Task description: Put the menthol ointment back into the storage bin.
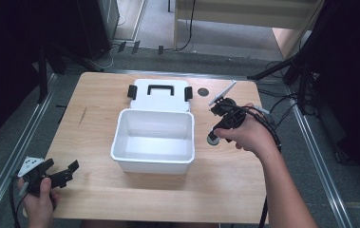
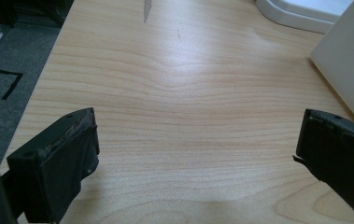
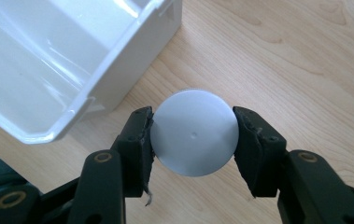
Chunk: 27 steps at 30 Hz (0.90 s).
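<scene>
The right gripper point(image 3: 193, 140) pinches a round white cap point(image 3: 193, 133) between its 2 jaws, 1 pad on each side of the rim. The cap looks light, hard and smooth, so it may slip; the rim is the best place to hold. Its flat face points at the camera, and it has no long side. The white box point(image 3: 72, 60) sits just past the left jaw. The left gripper point(image 2: 195, 154) has its jaws spread wide over the bare table point(image 2: 179, 93).
</scene>
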Tool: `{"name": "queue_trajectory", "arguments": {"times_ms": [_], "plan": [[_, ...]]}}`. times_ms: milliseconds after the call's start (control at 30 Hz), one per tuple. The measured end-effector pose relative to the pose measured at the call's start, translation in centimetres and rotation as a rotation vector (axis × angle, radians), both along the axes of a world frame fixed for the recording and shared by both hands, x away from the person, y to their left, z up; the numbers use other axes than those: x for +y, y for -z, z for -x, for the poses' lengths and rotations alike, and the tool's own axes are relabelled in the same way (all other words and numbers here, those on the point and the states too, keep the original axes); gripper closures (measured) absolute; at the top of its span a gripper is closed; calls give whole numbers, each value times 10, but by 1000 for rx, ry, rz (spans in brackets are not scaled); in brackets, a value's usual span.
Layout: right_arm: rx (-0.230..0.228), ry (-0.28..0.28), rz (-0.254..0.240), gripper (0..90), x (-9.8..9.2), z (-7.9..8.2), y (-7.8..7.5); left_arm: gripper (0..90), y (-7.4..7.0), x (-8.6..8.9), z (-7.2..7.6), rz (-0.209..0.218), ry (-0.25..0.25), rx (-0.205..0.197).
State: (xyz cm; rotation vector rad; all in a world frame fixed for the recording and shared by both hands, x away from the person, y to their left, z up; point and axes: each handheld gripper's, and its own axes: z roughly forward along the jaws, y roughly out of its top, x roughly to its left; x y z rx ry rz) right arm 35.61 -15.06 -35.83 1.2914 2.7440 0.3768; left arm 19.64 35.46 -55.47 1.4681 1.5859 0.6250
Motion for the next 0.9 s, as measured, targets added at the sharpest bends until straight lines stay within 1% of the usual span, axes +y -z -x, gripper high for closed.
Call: {"name": "queue_trajectory", "arguments": {"times_ms": [67,100,133,267,333,400,433,533,633,733,833,900], "plan": [[-7,-11,6,514,2,0,-6,1,0,0,0,1,-1,1],[-7,-11,6,514,2,0,-6,1,0,0,0,1,-1,1],[-12,-17,3,514,6,0,-13,1,0,0,0,0,-1,4],[-15,-28,1,514,11,1,-18,1,0,0,0,1,0,3],[-18,-42,2,514,18,1,-24,1,0,0,0,-1,-1,4],[-22,-52,4,515,19,1,-25,1,0,0,0,0,-1,4],[-18,-48,-1,514,22,2,-26,1,0,0,0,0,-1,5],[-24,-76,3,514,31,2,-31,1,0,0,0,-1,0,6],[-26,-90,2,514,40,3,-34,1,0,0,0,-1,1,4],[-29,-112,-1,514,48,4,-35,1,0,0,0,-2,1,4],[-17,-123,-14,515,56,5,-35,1,0,0,-1,-2,1,4],[-17,-135,-13,515,61,5,-36,1,0,0,-1,-2,2,4]]}}
